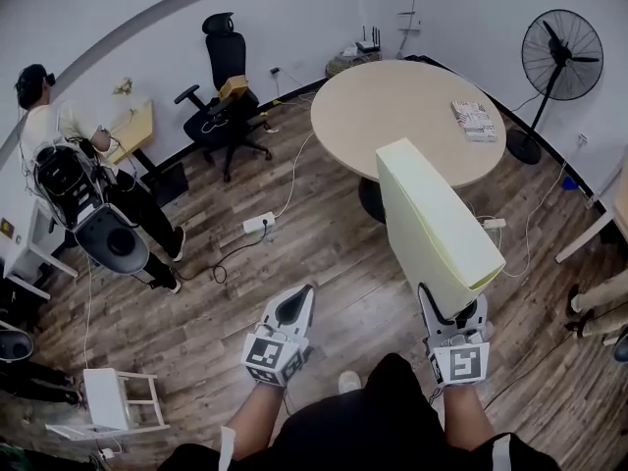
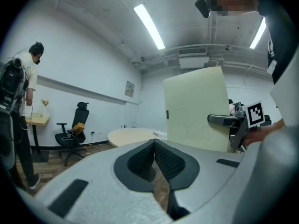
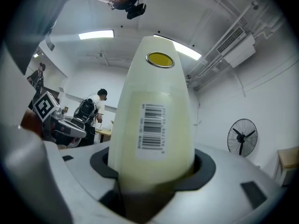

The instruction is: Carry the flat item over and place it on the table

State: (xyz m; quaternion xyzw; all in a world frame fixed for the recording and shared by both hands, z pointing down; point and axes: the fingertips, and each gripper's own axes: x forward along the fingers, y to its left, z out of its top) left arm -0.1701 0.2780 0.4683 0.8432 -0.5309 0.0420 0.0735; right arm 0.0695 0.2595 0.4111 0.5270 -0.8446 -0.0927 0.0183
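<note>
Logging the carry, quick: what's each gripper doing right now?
Left gripper: closed, empty.
Right gripper: closed on the pale yellow flat item.

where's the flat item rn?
Head view, right of centre: the flat item stands clamped in the right tool, in front of the round table, not on it.
</note>
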